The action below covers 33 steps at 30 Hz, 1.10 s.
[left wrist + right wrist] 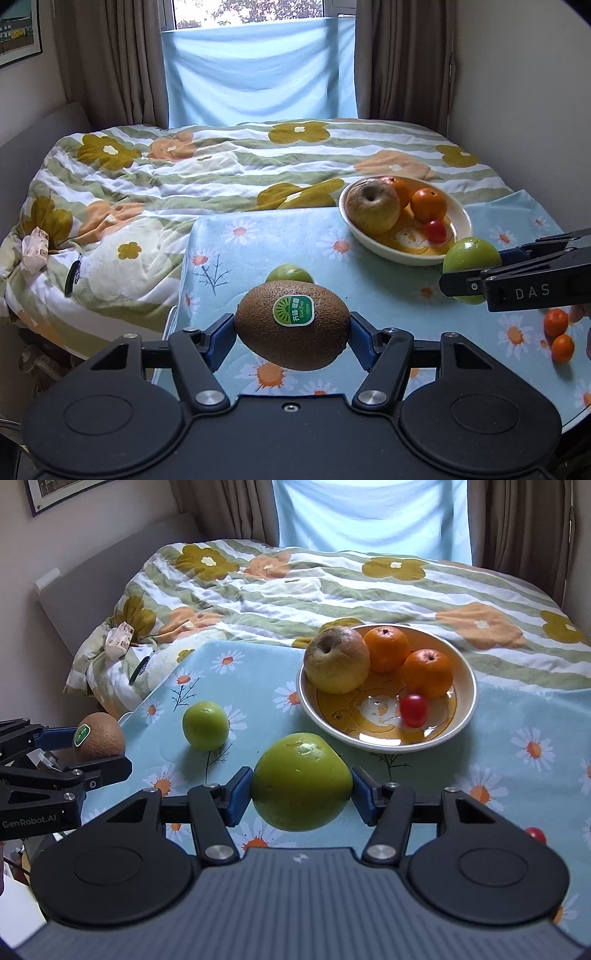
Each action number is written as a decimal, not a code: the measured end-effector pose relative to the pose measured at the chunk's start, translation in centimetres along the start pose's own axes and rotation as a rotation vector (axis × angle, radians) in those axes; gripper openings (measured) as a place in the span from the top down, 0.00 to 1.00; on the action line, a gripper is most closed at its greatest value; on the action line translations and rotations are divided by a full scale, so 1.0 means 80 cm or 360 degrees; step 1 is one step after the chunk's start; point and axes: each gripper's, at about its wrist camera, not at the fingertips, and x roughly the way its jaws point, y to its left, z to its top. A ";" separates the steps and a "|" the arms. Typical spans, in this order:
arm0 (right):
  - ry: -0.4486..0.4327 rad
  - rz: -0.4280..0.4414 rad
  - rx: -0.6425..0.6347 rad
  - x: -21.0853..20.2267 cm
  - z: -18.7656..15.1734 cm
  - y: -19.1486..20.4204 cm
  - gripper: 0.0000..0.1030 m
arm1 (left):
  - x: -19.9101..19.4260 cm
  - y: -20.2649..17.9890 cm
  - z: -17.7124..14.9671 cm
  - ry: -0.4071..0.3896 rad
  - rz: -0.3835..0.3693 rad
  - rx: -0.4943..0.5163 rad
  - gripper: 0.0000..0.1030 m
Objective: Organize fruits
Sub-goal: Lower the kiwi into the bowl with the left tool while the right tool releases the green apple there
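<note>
Two fruits lifted for the bowl [466, 716].
Left gripper [292, 334] jaws clamp kiwi [291, 325]; right gripper [302, 792] jaws clamp green apple [301, 781], both clear of the tablecloth [255, 672].

floral duvet [229, 166] on bed, brown curtains [110, 62], blue sheet [258, 74] over window.

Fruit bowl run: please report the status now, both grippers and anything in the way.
Left gripper shut on kiwi. Right gripper shut on green apple. Bowl ahead, part full. Small green fruit loose on table, off the path.
</note>
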 end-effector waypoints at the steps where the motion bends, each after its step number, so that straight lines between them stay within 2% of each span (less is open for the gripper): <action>1: -0.0009 -0.0006 0.0003 -0.007 0.002 -0.005 0.30 | -0.003 -0.007 0.005 -0.0013 -0.0011 -0.0002 0.33; 10: -0.0083 -0.0109 0.0029 -0.056 0.020 -0.054 0.30 | -0.012 -0.054 0.046 -0.0130 -0.0104 0.0027 0.33; 18: -0.0122 -0.0194 0.0091 -0.058 0.039 -0.092 0.30 | 0.025 -0.088 0.085 -0.0162 -0.0198 0.0117 0.33; 25: -0.0126 -0.0247 0.0170 -0.034 0.055 -0.118 0.30 | 0.083 -0.110 0.103 -0.0086 -0.0272 0.0177 0.33; 33: -0.0105 -0.0297 0.0257 0.002 0.069 -0.143 0.30 | 0.146 -0.129 0.109 0.0068 -0.0329 0.0229 0.33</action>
